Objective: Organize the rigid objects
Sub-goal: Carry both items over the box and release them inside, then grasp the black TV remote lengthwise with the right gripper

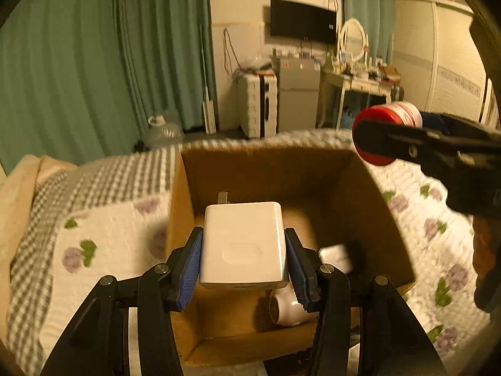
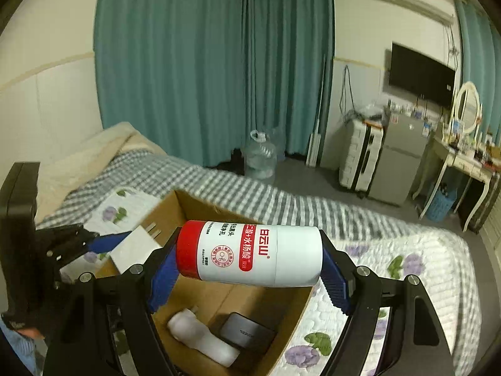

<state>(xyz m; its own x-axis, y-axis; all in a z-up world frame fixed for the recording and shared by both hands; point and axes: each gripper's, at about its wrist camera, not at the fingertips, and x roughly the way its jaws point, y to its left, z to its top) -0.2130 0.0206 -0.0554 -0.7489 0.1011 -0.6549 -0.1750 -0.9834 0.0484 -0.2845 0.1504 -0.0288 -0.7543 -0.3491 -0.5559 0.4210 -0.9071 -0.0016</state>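
Left gripper [image 1: 242, 250] pinched the charger [image 1: 242, 244], right gripper [image 2: 247, 257] pinched the bottle [image 2: 250, 252]; both should be lowered deep into the box [image 1: 313, 169] before release.

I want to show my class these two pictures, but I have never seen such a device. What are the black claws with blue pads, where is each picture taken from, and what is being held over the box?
The claws are hand-held grippers, one in each of a person's hands; no robot is involved. A wide-angle camera on each gripper looks forward along its fingers, so each picture is one gripper's own view.

In the left view, the left gripper clamps a white charger with its plug prongs pointing away. In the right view, the right gripper clamps a white bottle with a red cap by its two ends, lying sideways.

Both hover over an open cardboard box on a flowered quilt on a bed. A white bottle-like item and a dark flat device already lie in the box.
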